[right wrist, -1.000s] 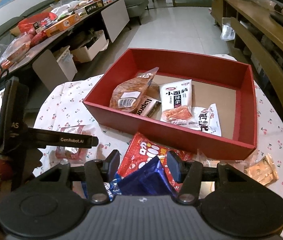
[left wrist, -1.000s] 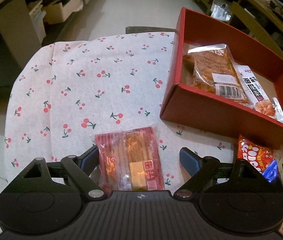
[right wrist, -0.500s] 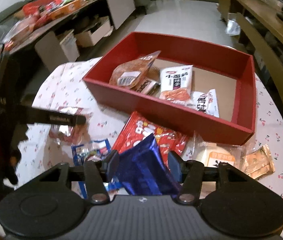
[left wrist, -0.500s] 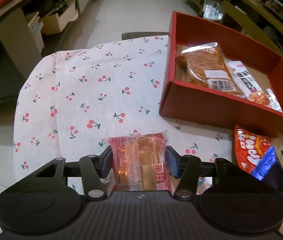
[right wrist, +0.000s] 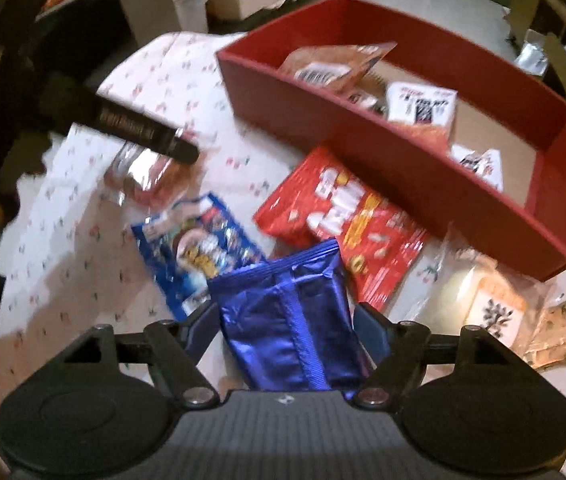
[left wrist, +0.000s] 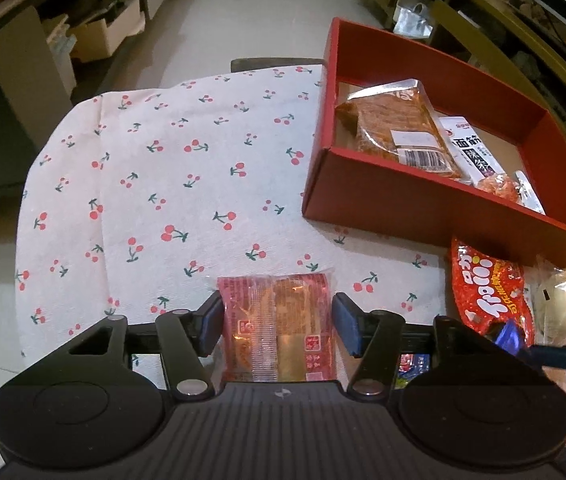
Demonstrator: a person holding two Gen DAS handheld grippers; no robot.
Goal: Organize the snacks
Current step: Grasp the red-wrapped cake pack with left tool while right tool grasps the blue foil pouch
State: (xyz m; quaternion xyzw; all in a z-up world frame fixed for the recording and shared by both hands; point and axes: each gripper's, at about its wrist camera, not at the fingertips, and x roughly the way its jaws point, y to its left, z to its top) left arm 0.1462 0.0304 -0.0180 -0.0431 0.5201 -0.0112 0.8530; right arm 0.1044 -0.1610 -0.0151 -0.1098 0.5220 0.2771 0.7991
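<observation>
The room is dim and warm-toned, the corners falling to black; the left wrist view is sharp, with glare on the clear wrapper of the red pastry packet (left wrist: 277, 330); the right wrist view is smeared by motion blur, print unreadable; the blue foil bag (right wrist: 291, 316) glints; the red box (right wrist: 399, 152) bows with fisheye curvature; soft shadows cross the cherry tablecloth (right wrist: 67, 224).

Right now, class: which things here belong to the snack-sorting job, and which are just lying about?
Job:
left claw holding red pastry packet
right claw holding blue foil packet
red box
red chip bag

Lying about:
cherry tablecloth
cardboard boxes
</observation>
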